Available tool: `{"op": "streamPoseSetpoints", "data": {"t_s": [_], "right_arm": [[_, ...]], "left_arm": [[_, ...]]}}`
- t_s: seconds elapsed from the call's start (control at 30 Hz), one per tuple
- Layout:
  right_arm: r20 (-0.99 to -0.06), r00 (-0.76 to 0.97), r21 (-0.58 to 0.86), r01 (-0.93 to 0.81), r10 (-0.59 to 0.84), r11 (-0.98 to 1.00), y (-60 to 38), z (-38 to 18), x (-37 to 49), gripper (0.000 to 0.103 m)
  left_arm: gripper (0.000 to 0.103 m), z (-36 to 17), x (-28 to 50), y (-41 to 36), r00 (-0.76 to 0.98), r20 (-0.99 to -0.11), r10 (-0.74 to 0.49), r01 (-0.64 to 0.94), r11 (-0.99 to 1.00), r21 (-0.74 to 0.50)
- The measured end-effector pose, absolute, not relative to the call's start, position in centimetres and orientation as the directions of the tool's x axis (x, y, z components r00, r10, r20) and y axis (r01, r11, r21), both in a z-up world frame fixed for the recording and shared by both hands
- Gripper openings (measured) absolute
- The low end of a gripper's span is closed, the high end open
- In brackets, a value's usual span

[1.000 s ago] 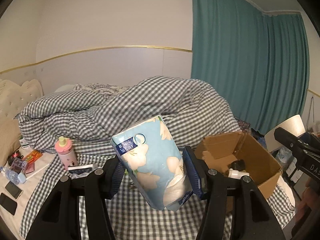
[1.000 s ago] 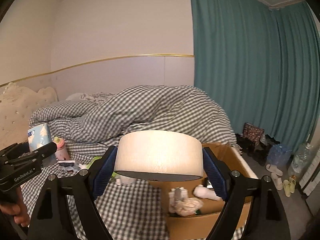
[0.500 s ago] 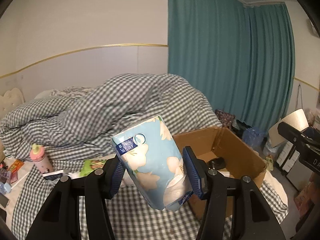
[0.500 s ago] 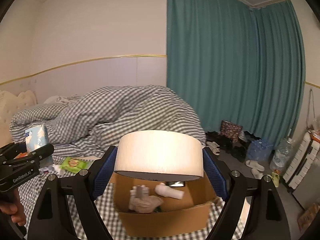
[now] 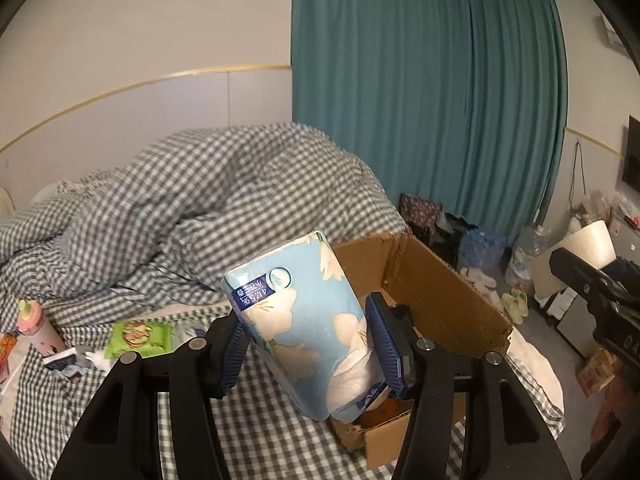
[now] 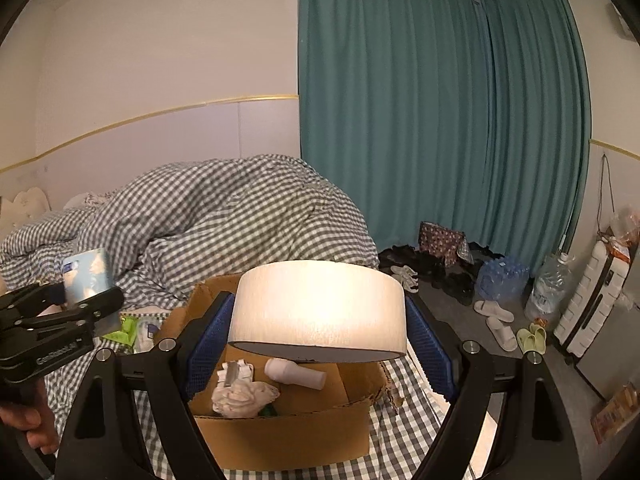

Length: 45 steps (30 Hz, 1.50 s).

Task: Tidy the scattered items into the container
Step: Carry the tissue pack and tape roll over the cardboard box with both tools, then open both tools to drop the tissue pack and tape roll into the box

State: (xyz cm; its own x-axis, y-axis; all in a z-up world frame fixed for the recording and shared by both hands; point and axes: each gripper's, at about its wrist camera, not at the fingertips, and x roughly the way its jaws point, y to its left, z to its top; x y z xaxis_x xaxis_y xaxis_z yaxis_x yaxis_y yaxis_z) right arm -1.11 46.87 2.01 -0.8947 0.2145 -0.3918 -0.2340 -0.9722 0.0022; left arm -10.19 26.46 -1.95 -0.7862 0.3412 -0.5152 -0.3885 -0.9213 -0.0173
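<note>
A rumpled grey-and-white checked duvet (image 6: 224, 216) is heaped on the bed below a white wall with a gold trim line (image 6: 160, 114), and teal curtains (image 6: 420, 112) hang to the floor. On the floor by the curtains lie dark shoes (image 6: 452, 280), white slippers (image 6: 498, 320), green slippers (image 6: 532, 338), a pack of water bottles (image 6: 502, 278), a large water jug (image 6: 546, 288) and a white suitcase (image 6: 592, 308).

Right gripper (image 6: 320, 344): jaws clamped on wide tape roll (image 6: 319, 316), above open cardboard box (image 6: 280, 432) on checked bed (image 6: 240, 216). In box: white bottle (image 6: 295, 373), crumpled cloth (image 6: 240, 392). Left of box: left gripper (image 6: 60, 312) holding blue tissue pack (image 6: 86, 272).
</note>
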Motion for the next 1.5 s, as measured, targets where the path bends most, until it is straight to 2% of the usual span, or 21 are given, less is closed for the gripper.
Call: {"op": "streamPoseSetpoints", "data": {"t_s": [0.5, 0.57, 0.63, 0.67, 1.0, 1.23, 1.5], "right_arm": [[-0.448, -0.864, 0.006, -0.259, 0.229, -0.966, 49.7, -1.1, -4.2, 0.084], [-0.455, -0.861, 0.005, -0.256, 0.226, -0.967, 49.8, -1.4, -4.6, 0.084], [-0.462, -0.859, 0.004, -0.252, 0.222, -0.968, 49.8, -1.7, -5.0, 0.084], [-0.465, -0.857, 0.004, -0.250, 0.219, -0.968, 49.9, -1.9, -5.3, 0.084], [-0.511, -0.841, 0.001, -0.207, 0.178, -0.978, 48.5, -3.9, -8.2, 0.084], [-0.595, -0.795, 0.003, -0.152, 0.120, -0.988, 46.4, -6.2, -11.7, 0.084], [-0.694, -0.707, -0.040, -0.148, 0.134, -0.988, 44.5, -9.0, -14.4, 0.084]], "left_arm": [[0.060, -8.4, -15.3, 34.2, -0.591, -0.700, 0.400, -0.508, -0.859, -0.062], [0.072, -9.1, -15.9, 34.4, -0.575, -0.720, 0.388, -0.504, -0.861, -0.062], [0.087, -9.3, -16.0, 34.2, -0.584, -0.715, 0.383, -0.496, -0.866, -0.059], [0.091, -9.2, -15.9, 33.9, -0.594, -0.705, 0.388, -0.494, -0.867, -0.061], [0.093, -7.0, -15.5, 31.1, -0.721, -0.620, 0.309, -0.435, -0.898, 0.058], [0.094, -6.2, -15.9, 27.6, -0.743, -0.610, 0.275, -0.391, -0.918, 0.062], [0.094, -5.4, -15.9, 23.9, -0.760, -0.599, 0.252, -0.346, -0.937, 0.044]]}}
